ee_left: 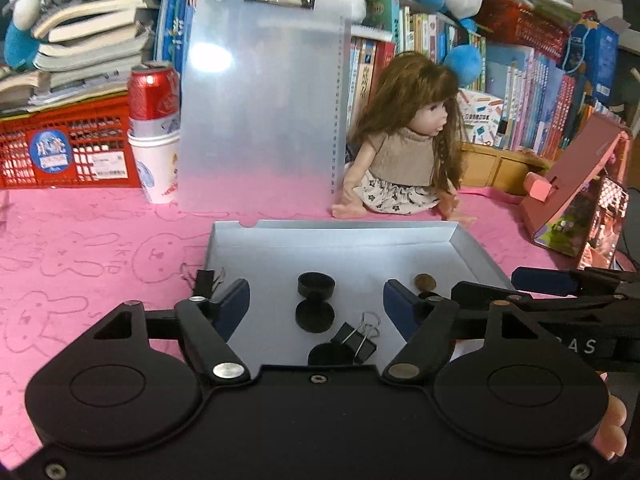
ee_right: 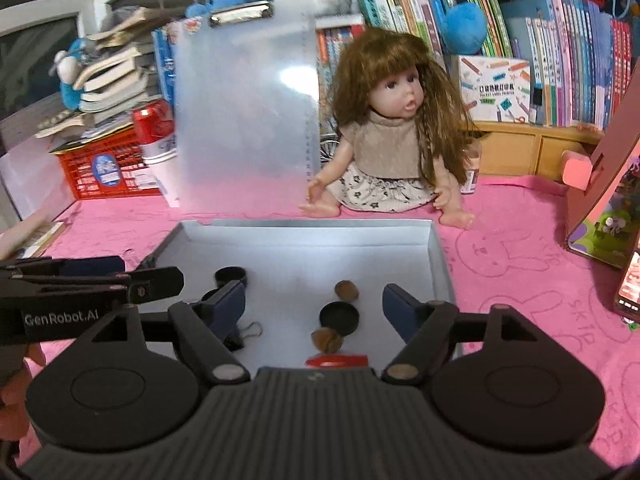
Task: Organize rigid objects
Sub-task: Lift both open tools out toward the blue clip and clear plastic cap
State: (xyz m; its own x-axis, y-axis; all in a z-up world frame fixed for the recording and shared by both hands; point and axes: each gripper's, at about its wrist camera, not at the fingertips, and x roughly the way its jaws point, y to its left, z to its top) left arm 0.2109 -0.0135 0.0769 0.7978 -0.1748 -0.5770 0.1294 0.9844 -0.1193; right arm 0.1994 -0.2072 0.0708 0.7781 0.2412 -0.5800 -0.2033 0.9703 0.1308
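The left tool (ee_left: 316,304) has its blue pads spread wide with nothing gripped; it hangs over the near part of a shallow white box lid (ee_left: 472,248). Between its pads lie two black round caps (ee_left: 316,284), and at 6 o'clock of them a black binder clip (ee_left: 358,340) with wire handles. Another binder clip (ee_left: 206,280) is clamped on the lid's left wall at 10 o'clock.

The right tool (ee_right: 314,306) is likewise gaping and empty, over the same lid. Between its pads sits a black cap (ee_right: 339,317) with a walnut (ee_right: 346,290) at 12 o'clock and another walnut (ee_right: 327,339) at 7 o'clock; a red item (ee_right: 338,361), perhaps a clip, lies nearest the camera.

Beyond the lid, on the pink rabbit-print counter (ee_right: 520,248), sit a doll (ee_right: 394,136) and an upright translucent clipboard (ee_left: 264,100).
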